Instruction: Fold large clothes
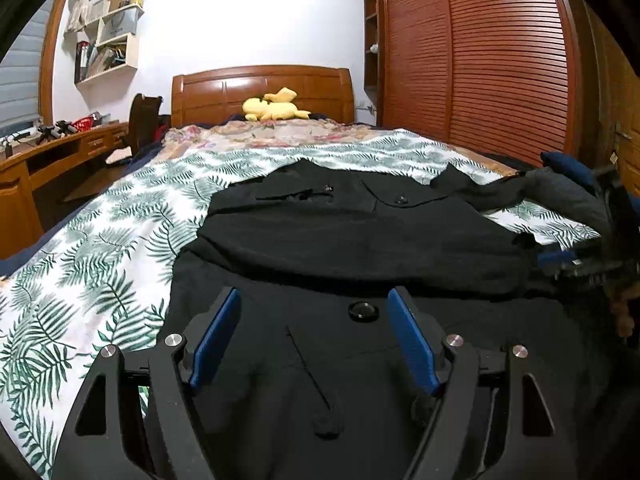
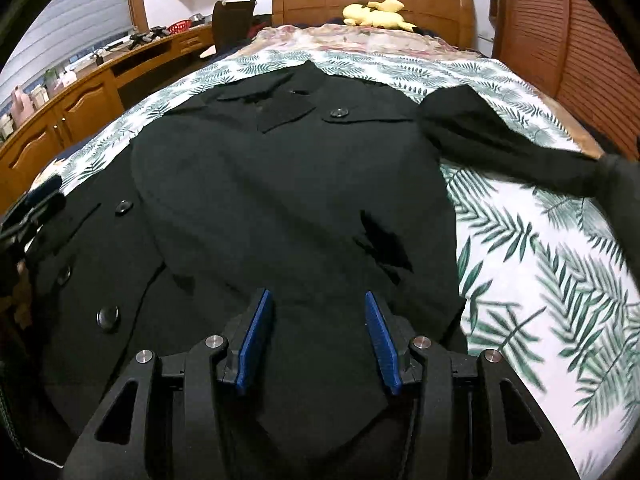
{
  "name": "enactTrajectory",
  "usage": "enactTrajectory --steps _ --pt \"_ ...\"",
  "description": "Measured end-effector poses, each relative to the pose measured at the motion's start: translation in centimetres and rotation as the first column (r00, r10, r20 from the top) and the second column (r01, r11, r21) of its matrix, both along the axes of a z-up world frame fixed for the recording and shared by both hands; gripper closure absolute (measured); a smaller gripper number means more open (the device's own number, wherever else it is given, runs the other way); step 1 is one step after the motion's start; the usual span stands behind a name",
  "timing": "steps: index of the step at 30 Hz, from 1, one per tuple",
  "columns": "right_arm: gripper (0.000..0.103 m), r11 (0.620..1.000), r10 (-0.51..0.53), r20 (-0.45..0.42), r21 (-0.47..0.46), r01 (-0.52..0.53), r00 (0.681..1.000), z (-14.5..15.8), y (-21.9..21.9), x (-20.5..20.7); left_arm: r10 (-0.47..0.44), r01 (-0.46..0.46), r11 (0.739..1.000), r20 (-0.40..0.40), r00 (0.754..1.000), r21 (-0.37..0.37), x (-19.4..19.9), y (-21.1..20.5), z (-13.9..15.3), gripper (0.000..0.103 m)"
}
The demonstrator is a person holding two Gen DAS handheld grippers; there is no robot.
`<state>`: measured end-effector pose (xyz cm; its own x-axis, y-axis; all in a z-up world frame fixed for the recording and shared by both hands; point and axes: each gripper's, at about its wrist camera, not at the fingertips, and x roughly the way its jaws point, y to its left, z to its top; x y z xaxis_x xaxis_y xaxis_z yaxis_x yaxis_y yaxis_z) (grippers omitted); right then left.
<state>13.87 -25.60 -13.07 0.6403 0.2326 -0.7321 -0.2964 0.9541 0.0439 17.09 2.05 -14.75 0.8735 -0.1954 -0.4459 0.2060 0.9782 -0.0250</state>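
Right wrist view alone shows the long black buttoned coat's [image 2: 280, 184] outflung sleeve [image 2: 500, 140] (both tongs, left tongs [image 1: 314, 332] wider than right tongs [image 2: 316, 332], gape empty above it).

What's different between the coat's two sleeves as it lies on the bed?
The left sleeve is folded in and lies across the black coat's front; the right sleeve stretches outward off the body. The left sleeve rests on black cloth, the right sleeve on the leaf-print sheet. The right sleeve's far end is blurred at the picture's edge. Both are the same black cloth.
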Motion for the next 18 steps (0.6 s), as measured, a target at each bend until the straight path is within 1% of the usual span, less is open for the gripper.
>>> enactTrajectory --steps 4,7,12,14,16,18 --pt "0.053 1.0 0.003 0.008 0.011 -0.003 1.0 -0.2 -0.5 0.0 -0.014 0.014 1.0 0.032 0.999 -0.007 0.2 -0.5 1.0 0.026" --pt "0.053 1.0 0.009 0.018 0.015 -0.01 1.0 0.0 -0.2 0.0 -0.018 0.017 0.999 0.047 0.999 0.03 0.8 -1.4 2.0 0.026" --pt "0.053 0.999 0.016 0.044 0.031 -0.017 0.999 -0.2 0.3 -1.0 -0.055 0.054 0.997 0.018 0.998 0.056 2.6 -3.2 3.2 0.026" --pt "0.053 0.999 0.017 0.052 0.034 -0.019 0.998 -0.3 0.4 -1.1 -0.079 0.078 0.996 0.017 0.997 0.048 3.6 -3.8 3.7 0.026" --pt "0.053 0.999 0.018 0.058 0.036 -0.02 0.998 -0.4 0.4 -1.2 -0.098 0.098 0.995 0.014 0.995 0.022 4.7 -4.3 3.9 0.026" --pt "0.053 0.999 0.02 0.063 0.033 -0.022 0.998 -0.5 0.5 -1.3 -0.098 0.098 0.995 0.011 0.995 -0.004 5.5 -4.4 3.8 0.026"
